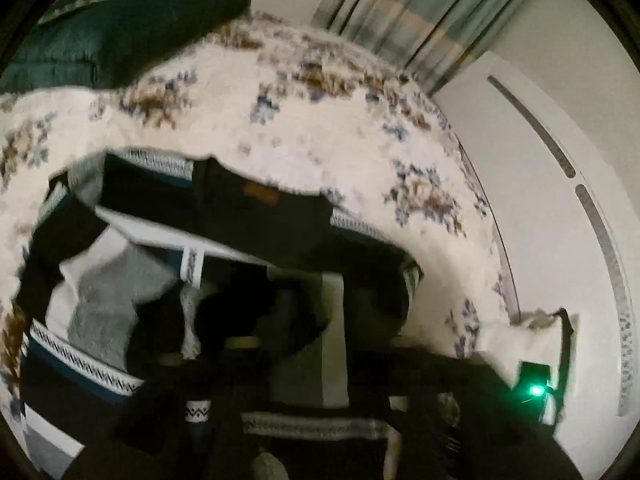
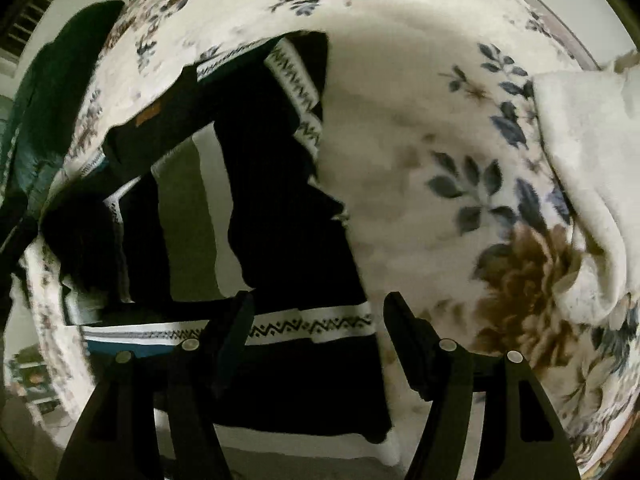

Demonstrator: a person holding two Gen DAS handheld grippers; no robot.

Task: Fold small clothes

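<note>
A knitted sweater (image 1: 256,208) in black, white, grey and teal with zigzag bands lies rumpled on a floral blanket (image 1: 320,120). In the left wrist view my left gripper (image 1: 320,320) is a dark blur at the bottom of the frame. Its fingers stand apart over the sweater's middle, and I see nothing pinched between them. In the right wrist view my right gripper (image 2: 318,304) is open and points steeply down over the sweater (image 2: 288,200), above a white zigzag band. Its right finger hangs over the bare blanket (image 2: 420,140).
A dark green cushion (image 1: 120,20) lies at the far side of the bed, also visible in the right wrist view (image 2: 48,100). A white cloth (image 2: 580,180) lies on the blanket right of the sweater. A striped curtain (image 1: 420,12) and a white panel (image 1: 560,200) stand beyond the bed.
</note>
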